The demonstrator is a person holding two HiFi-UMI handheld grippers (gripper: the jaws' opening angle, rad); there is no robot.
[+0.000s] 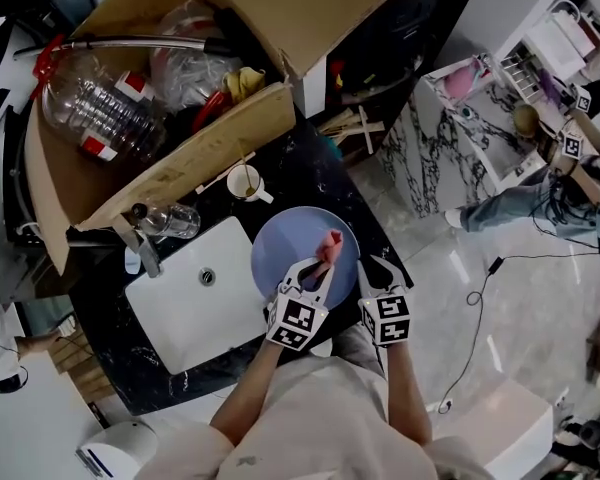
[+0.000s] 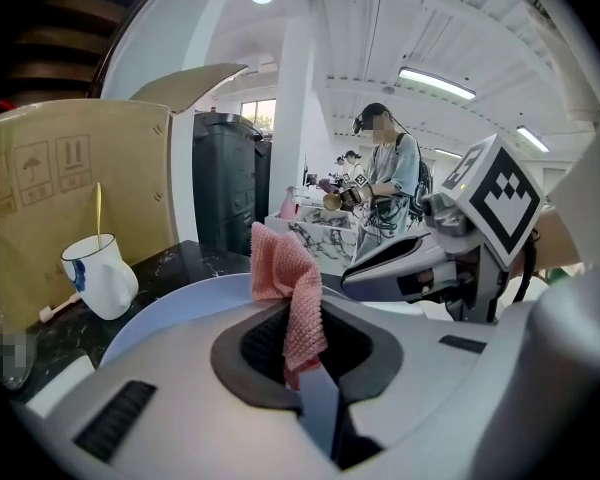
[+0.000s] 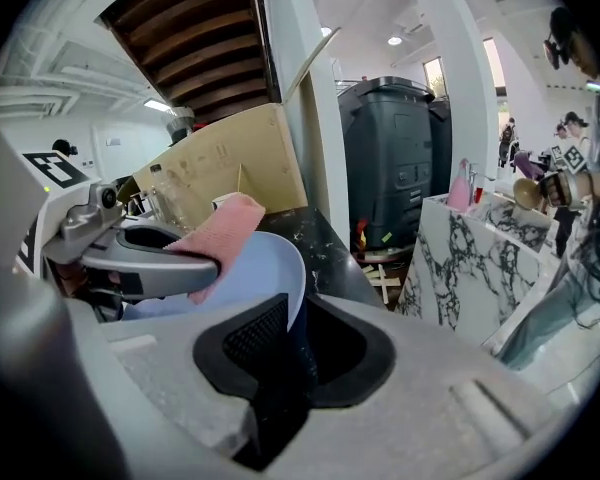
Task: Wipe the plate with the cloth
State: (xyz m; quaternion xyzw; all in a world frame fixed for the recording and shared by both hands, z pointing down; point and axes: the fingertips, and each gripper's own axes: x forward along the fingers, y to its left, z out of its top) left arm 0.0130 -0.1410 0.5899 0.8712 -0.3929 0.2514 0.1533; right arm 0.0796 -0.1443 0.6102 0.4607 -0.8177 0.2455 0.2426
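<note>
Pink cloth [image 1: 332, 242] sits pinched in your left gripper [image 1: 321, 264] over the pale-blue plate [image 1: 280, 253] at frame centre, while your right gripper [image 1: 368, 266] clamps its rim, apparently steadying it for wiping.

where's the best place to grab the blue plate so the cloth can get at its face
Grip the plate by its thin rim on the right edge, coming in from the right, as the right claw does now. The plate is wide and shallow, so only the rim fits between the jaws, and holding there leaves the face open for the cloth in the left claw.
</note>
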